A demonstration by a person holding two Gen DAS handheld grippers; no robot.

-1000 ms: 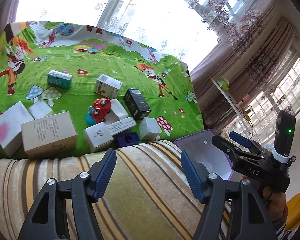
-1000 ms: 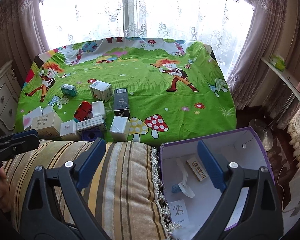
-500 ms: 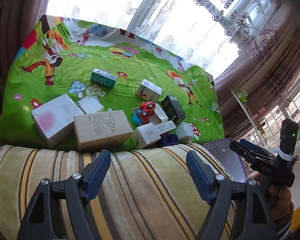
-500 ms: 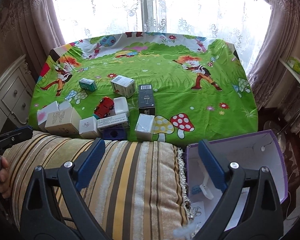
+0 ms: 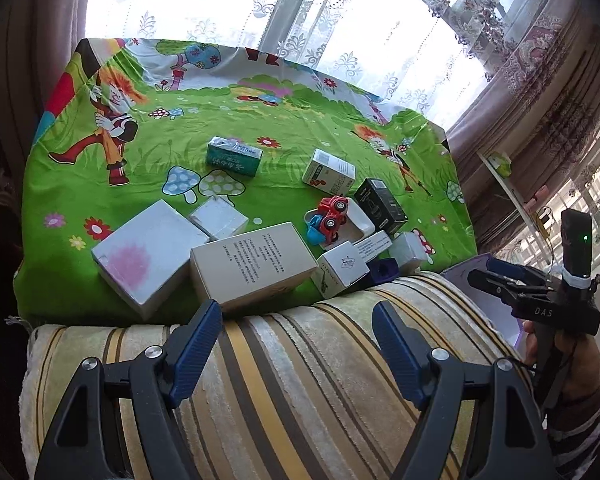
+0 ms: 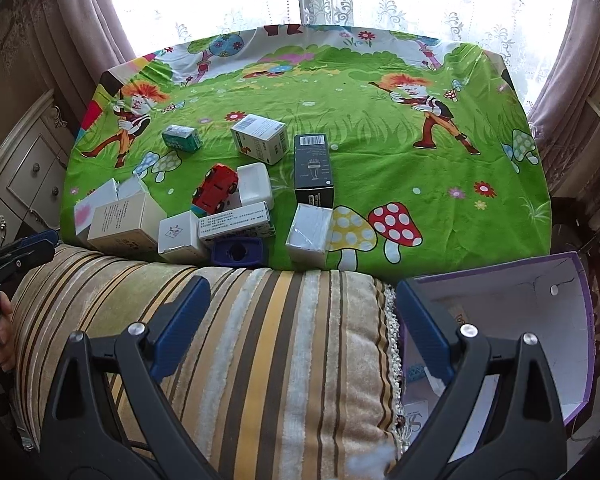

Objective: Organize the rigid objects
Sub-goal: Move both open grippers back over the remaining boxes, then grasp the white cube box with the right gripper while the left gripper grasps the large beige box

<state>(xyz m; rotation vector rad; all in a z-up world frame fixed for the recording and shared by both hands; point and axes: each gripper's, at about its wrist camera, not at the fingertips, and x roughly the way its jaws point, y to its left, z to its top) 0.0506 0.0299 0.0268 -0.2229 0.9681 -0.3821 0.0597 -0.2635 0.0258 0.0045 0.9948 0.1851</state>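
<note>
Several boxes lie on a green cartoon cloth point(image 6: 380, 148): a beige box point(image 5: 252, 264), a white box with a pink blot point(image 5: 148, 256), a teal box point(image 5: 234, 156), a black box point(image 6: 313, 168), a small white box point(image 6: 309, 232) and a dark blue block point(image 6: 239, 251). A red toy car point(image 6: 216, 189) lies among them. My left gripper point(image 5: 298, 344) is open and empty above a striped cushion point(image 5: 300, 380). My right gripper point(image 6: 302, 328) is open and empty above the same cushion, beside a purple box point(image 6: 540, 320).
The purple box, white inside, holds a few small items point(image 6: 414, 372) and stands right of the cushion. A cream dresser point(image 6: 16, 160) stands at the left. Curtains point(image 6: 60, 20) and a bright window are behind the table. A shelf point(image 5: 512, 192) stands to the right.
Both grippers have moved left and forward toward the table, so the boxes look larger. The left view has swung left, off the purple box. Both stay open and empty.
</note>
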